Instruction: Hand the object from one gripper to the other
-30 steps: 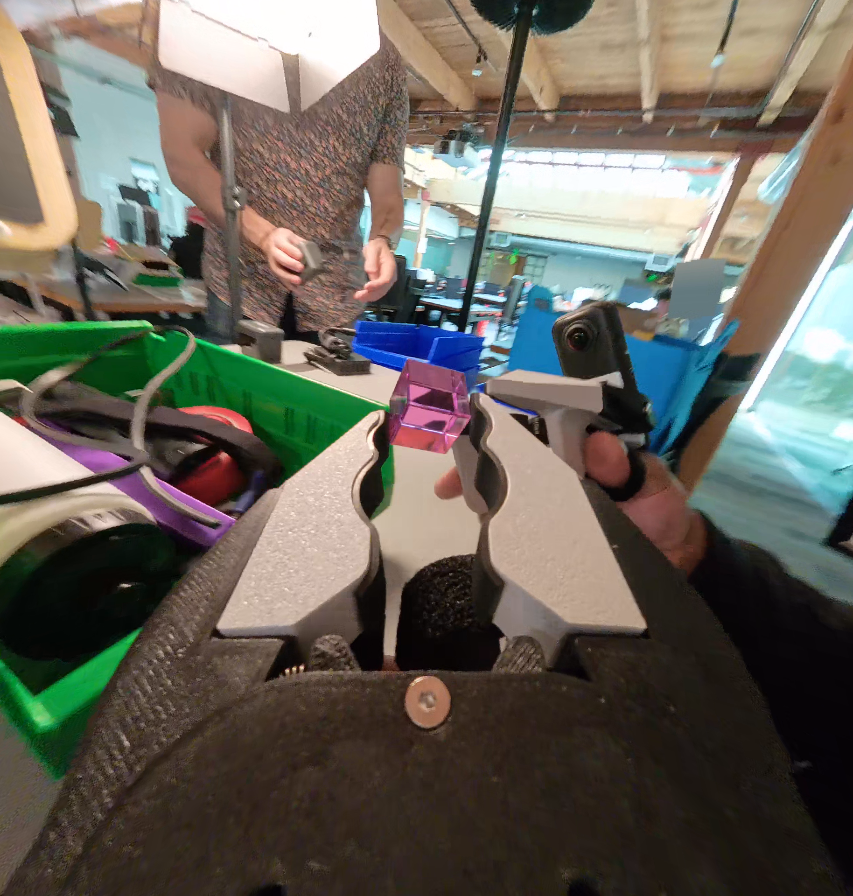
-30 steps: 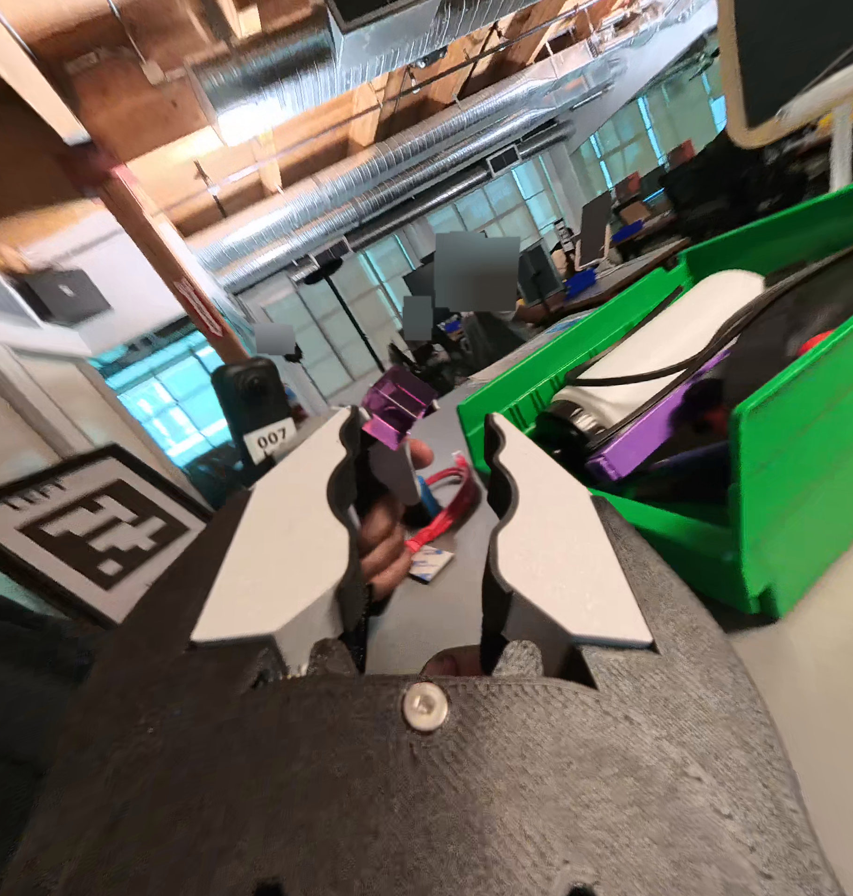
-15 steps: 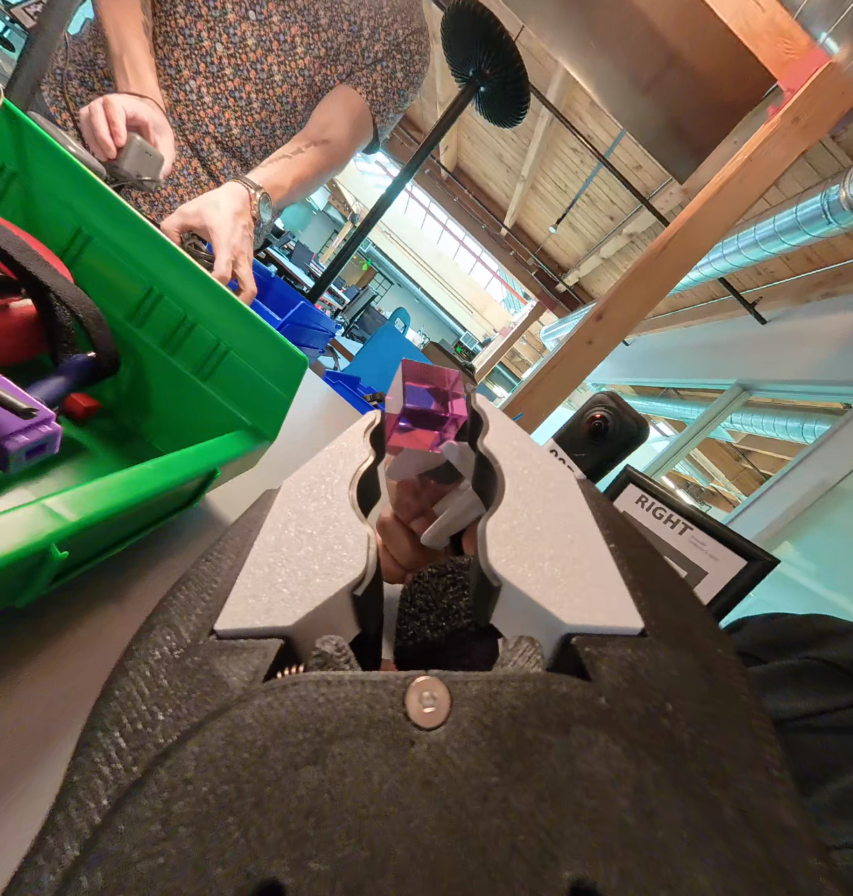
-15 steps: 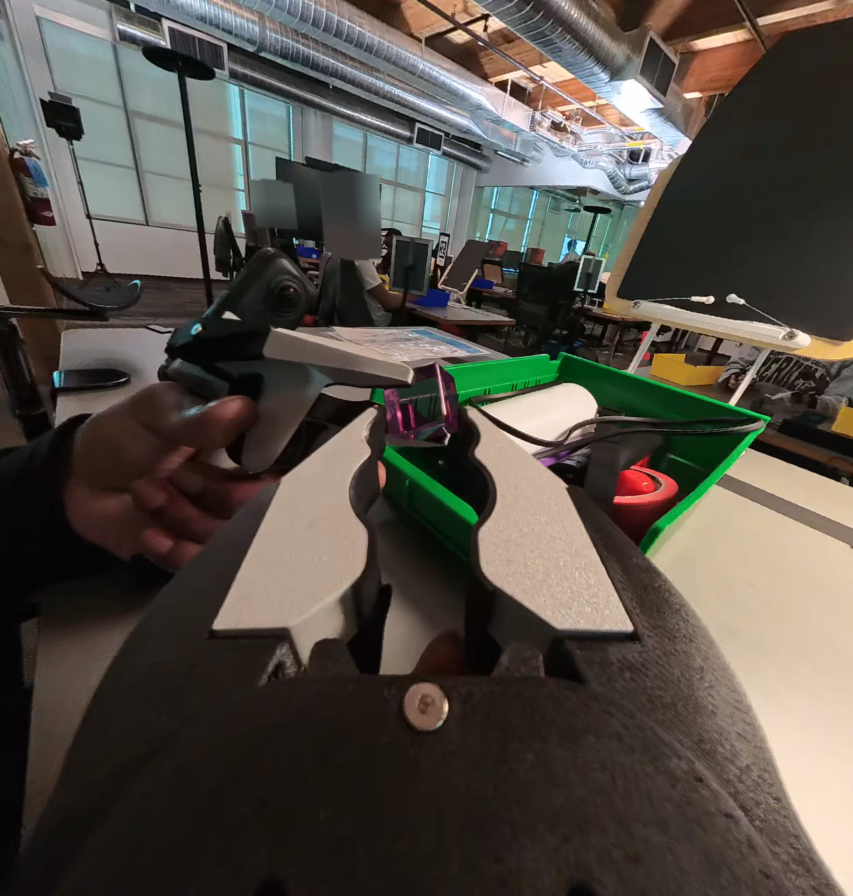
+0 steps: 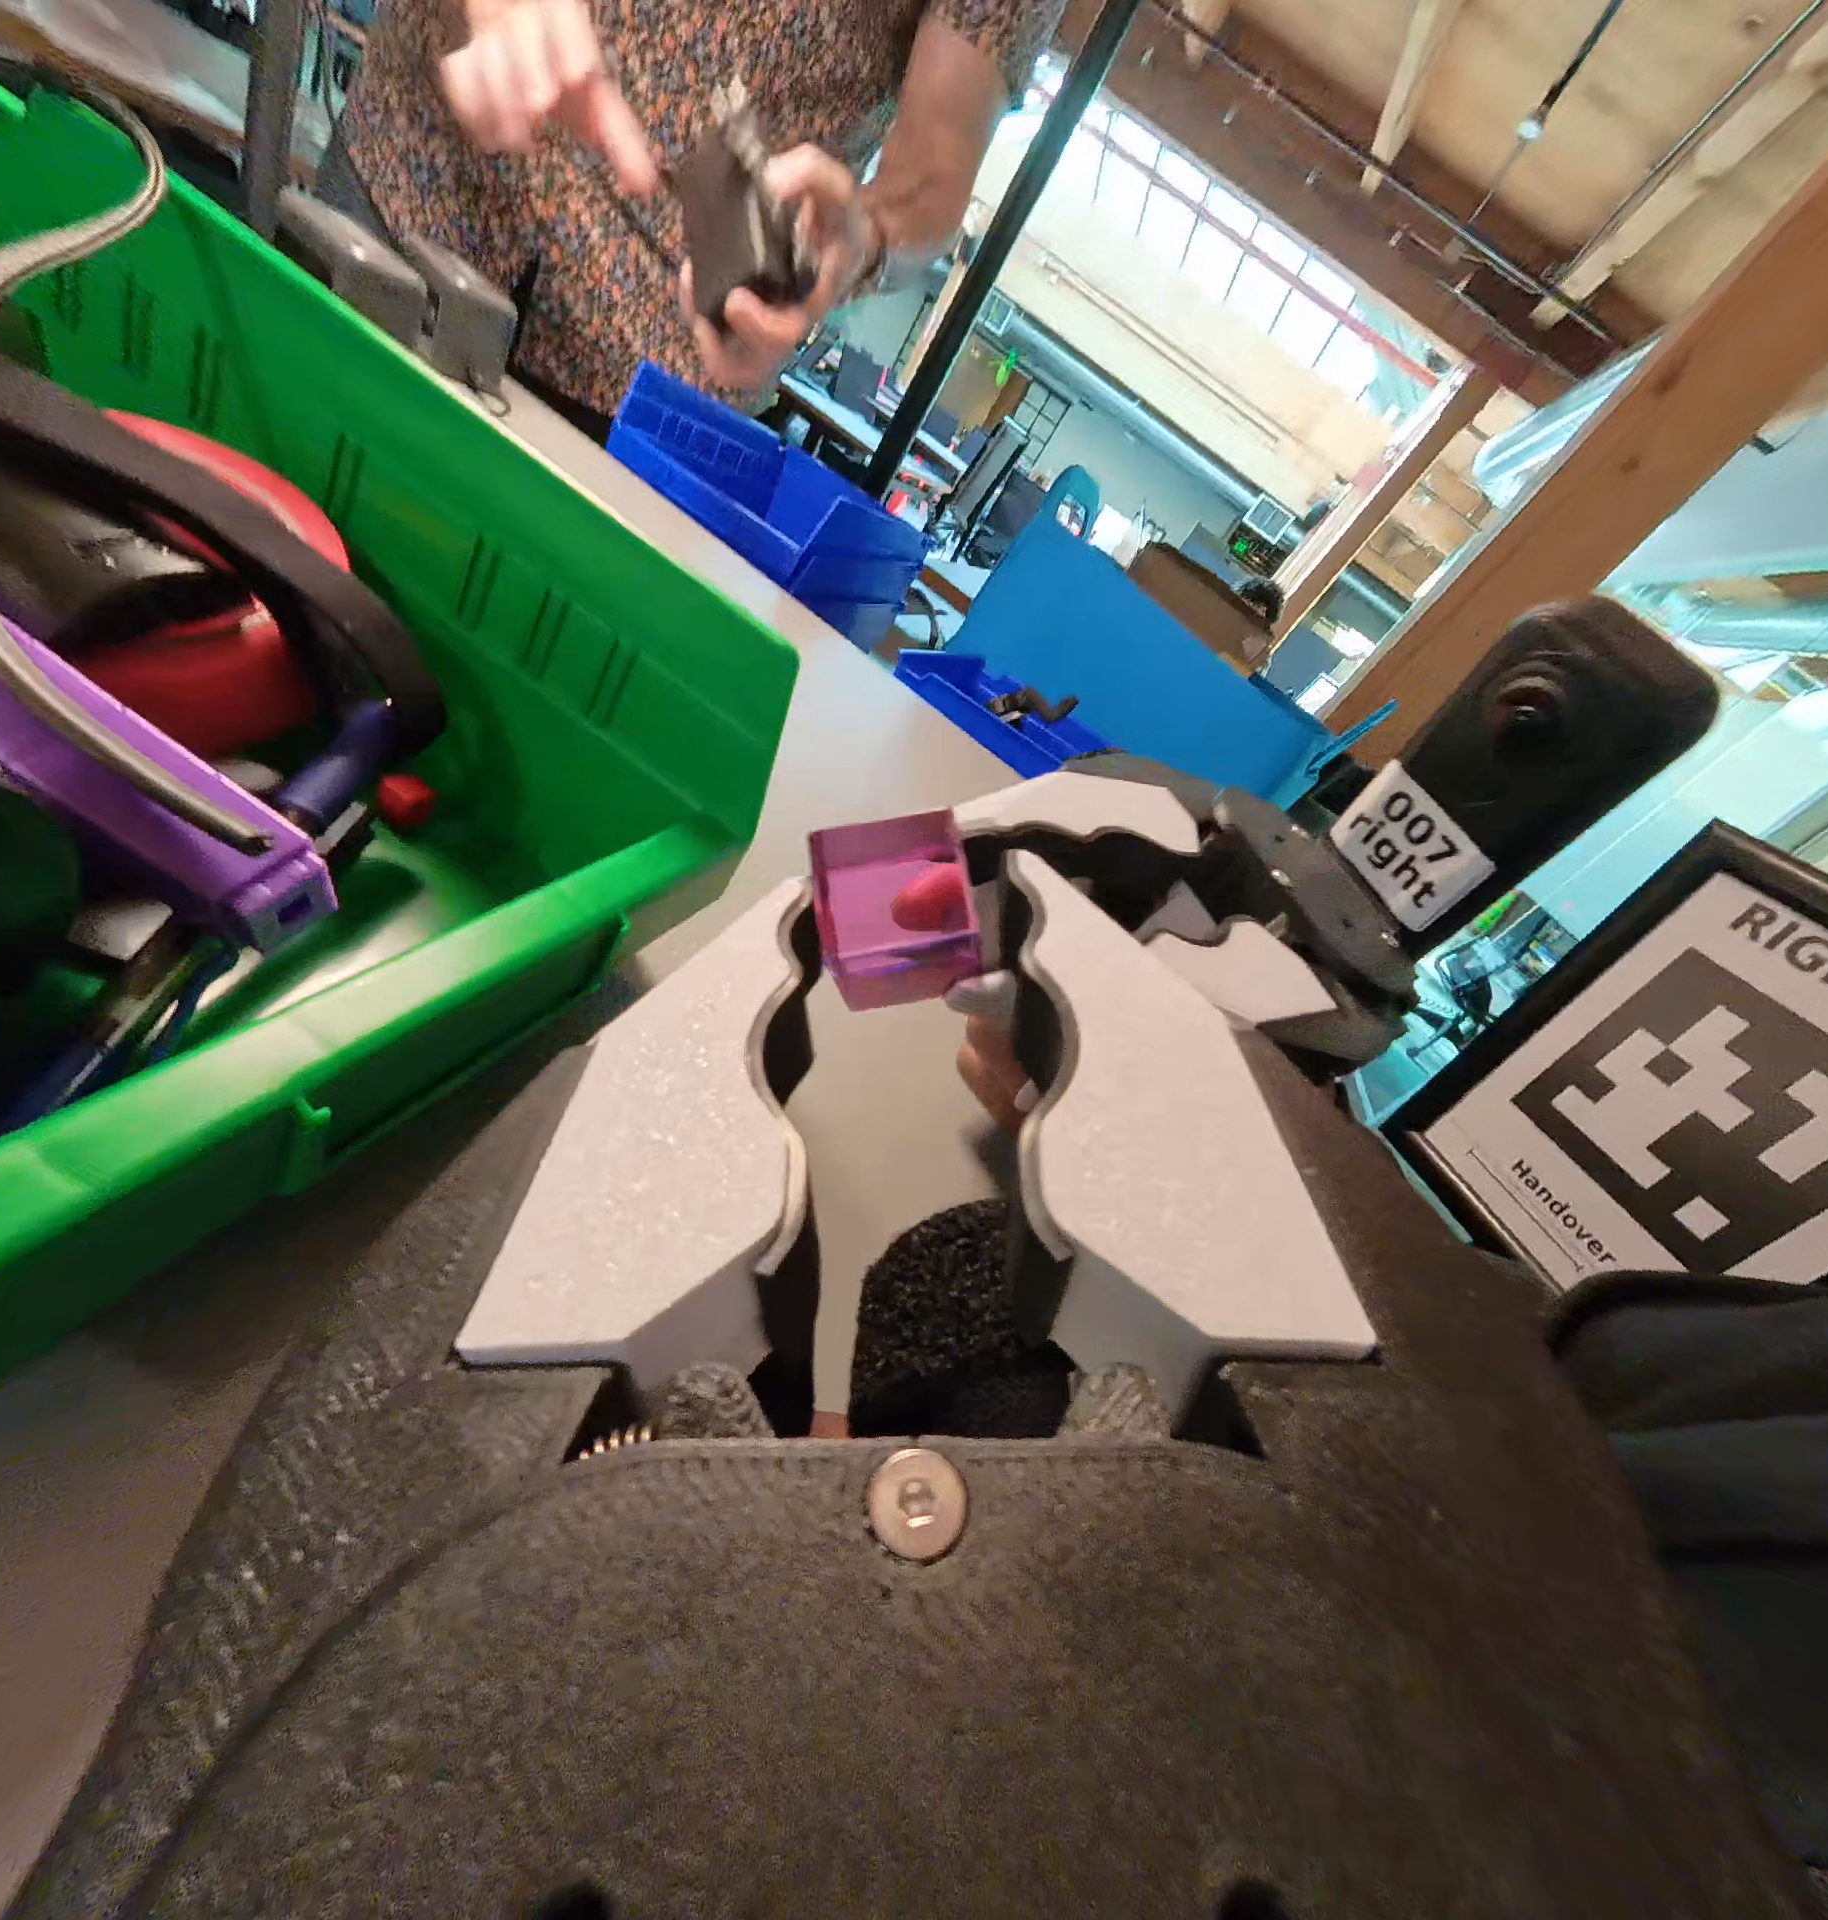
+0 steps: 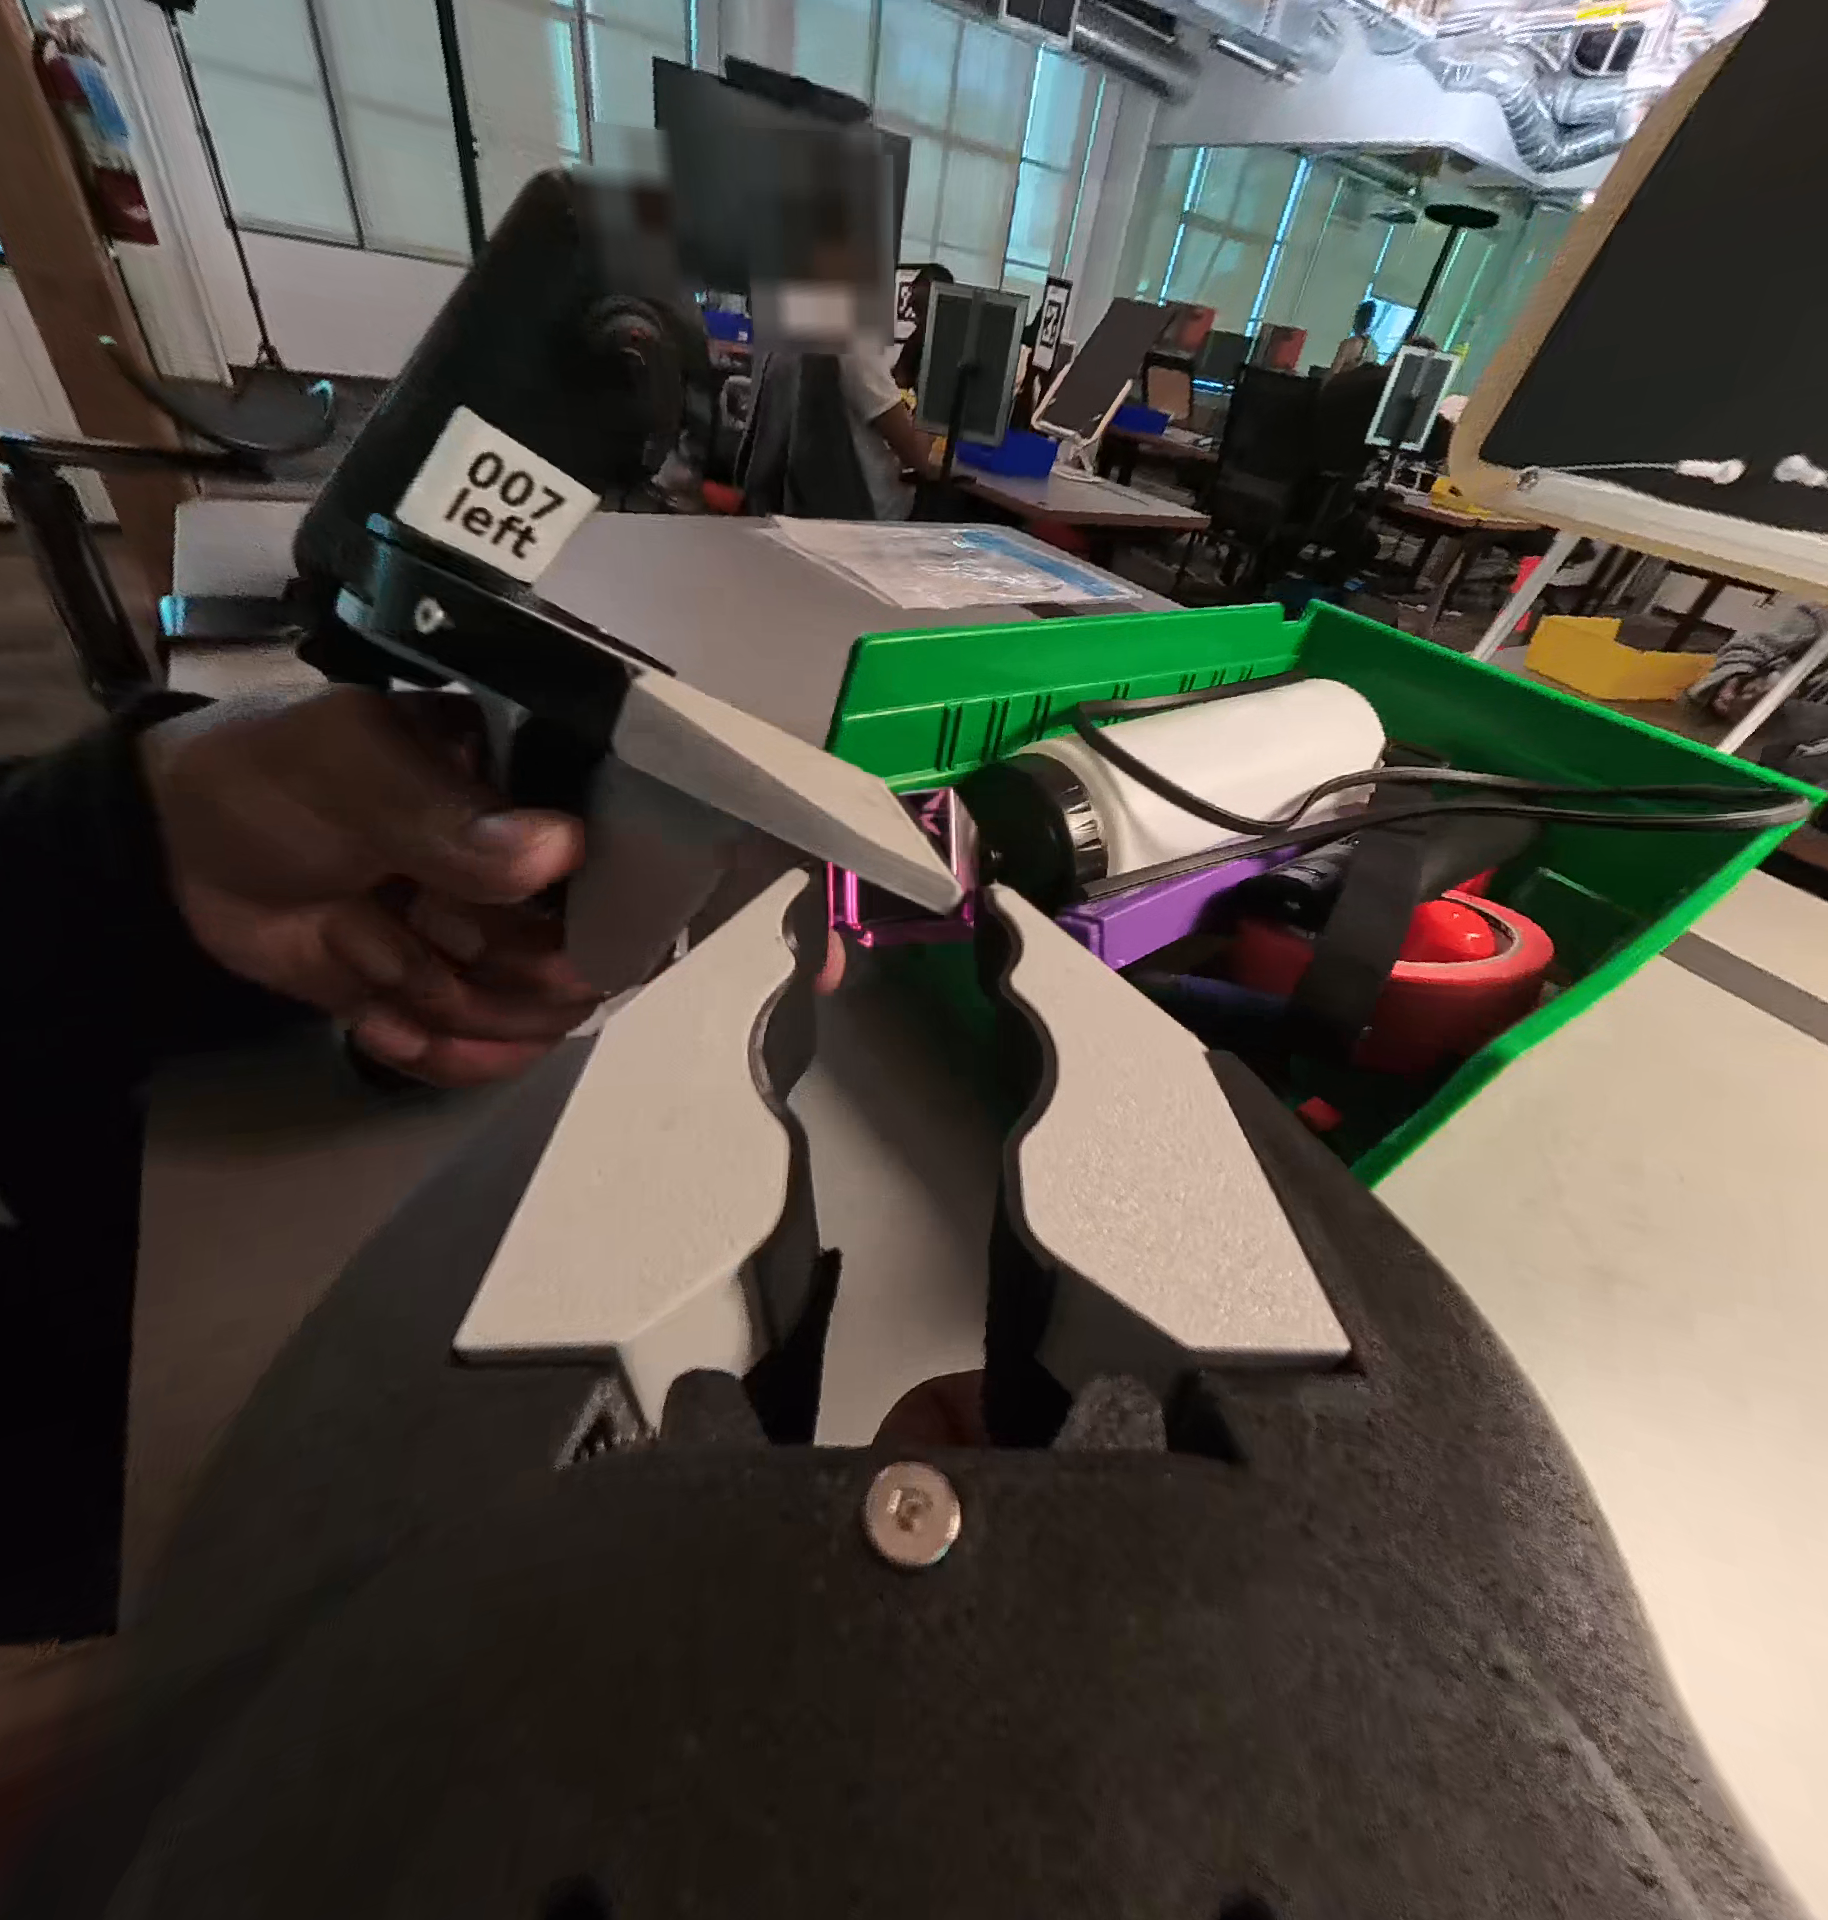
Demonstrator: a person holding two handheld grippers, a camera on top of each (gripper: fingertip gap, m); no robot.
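Note:
A translucent purple cube [image 5: 889, 920] sits between the tips of my left gripper [image 5: 899, 904], whose jaws are closed on its sides. The right gripper's grey fingers [image 5: 1086, 821] reach in from the right and meet the cube's far side. In the right wrist view the cube [image 6: 874, 920] lies between the tips of my right gripper [image 6: 894, 904], whose jaws press on it. The left gripper's finger [image 6: 785, 790] crosses over it and hides most of it. Both grippers hold the cube in the air above the grey table [image 5: 868, 717].
A green bin [image 5: 577, 665] beside the grippers holds a white roll [image 6: 1232, 769], a purple tool [image 5: 151, 831] and red tape [image 6: 1450, 966]. Blue bins [image 5: 785, 520] and a standing person [image 5: 629, 156] are behind. A black pole [image 5: 993, 208] rises there. My left and right fingertips are right by each other.
My right gripper's jaws were wide open one second ago and have narrowed onto the cube. Both grippers have swung around, with the cube staying at the left gripper's tips.

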